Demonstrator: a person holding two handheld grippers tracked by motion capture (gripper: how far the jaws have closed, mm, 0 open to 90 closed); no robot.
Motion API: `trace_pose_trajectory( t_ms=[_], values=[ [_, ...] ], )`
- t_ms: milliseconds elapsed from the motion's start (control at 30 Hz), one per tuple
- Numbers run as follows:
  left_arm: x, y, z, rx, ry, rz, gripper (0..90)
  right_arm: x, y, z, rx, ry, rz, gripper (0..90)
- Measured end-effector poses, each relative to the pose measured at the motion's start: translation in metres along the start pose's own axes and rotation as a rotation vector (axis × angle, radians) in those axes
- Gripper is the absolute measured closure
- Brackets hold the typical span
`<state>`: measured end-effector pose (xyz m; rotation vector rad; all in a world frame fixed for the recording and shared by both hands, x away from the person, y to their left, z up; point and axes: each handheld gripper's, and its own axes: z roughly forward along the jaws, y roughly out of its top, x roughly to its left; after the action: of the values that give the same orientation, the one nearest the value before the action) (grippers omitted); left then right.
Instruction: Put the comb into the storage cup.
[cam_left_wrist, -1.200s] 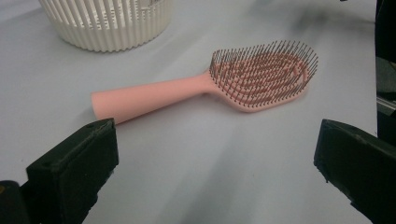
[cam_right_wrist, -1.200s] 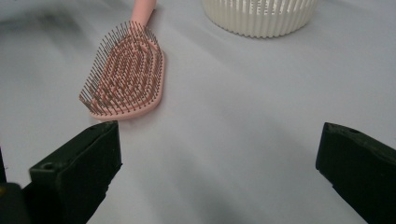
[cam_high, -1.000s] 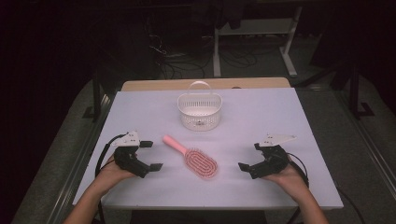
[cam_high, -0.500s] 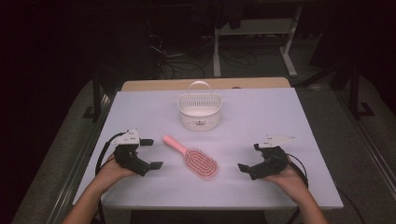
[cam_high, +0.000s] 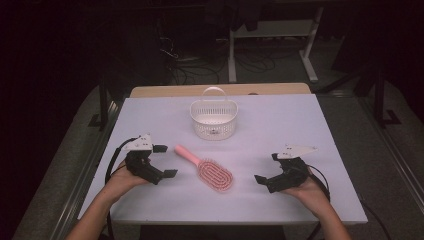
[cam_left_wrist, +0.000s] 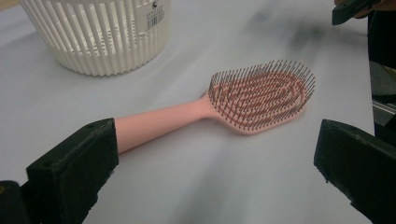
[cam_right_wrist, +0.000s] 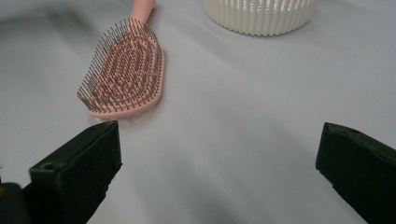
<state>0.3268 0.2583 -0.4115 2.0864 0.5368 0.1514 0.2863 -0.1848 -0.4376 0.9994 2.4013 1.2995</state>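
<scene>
A pink hairbrush lies bristles up in the middle of the white table, handle pointing back left. Behind it stands a white slatted basket with a handle. My left gripper rests at the left, open, jaws wide apart and empty, just left of the brush handle. My right gripper rests at the right, open and empty, a short way right of the brush head. The basket also rises at the top left of the left gripper view, and its base at the top of the right gripper view.
The white table top ends at a near edge just under the person's hands. A wooden strip runs behind it. Dark floor, cables and a white stand lie beyond.
</scene>
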Motion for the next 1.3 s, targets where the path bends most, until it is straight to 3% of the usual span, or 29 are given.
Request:
trace_pose_trajectory(
  t_ms=[667,1300],
  values=[
    [0.004,0.016,0.012,-0.015,-0.019,0.013,0.0,-0.001,0.001,-0.001,-0.015,0.006,0.005,0.0],
    [0.013,0.025,0.015,-0.026,0.002,-0.007,2.5,-0.002,0.002,0.0,-0.024,0.011,0.009,0.0]
  ],
)
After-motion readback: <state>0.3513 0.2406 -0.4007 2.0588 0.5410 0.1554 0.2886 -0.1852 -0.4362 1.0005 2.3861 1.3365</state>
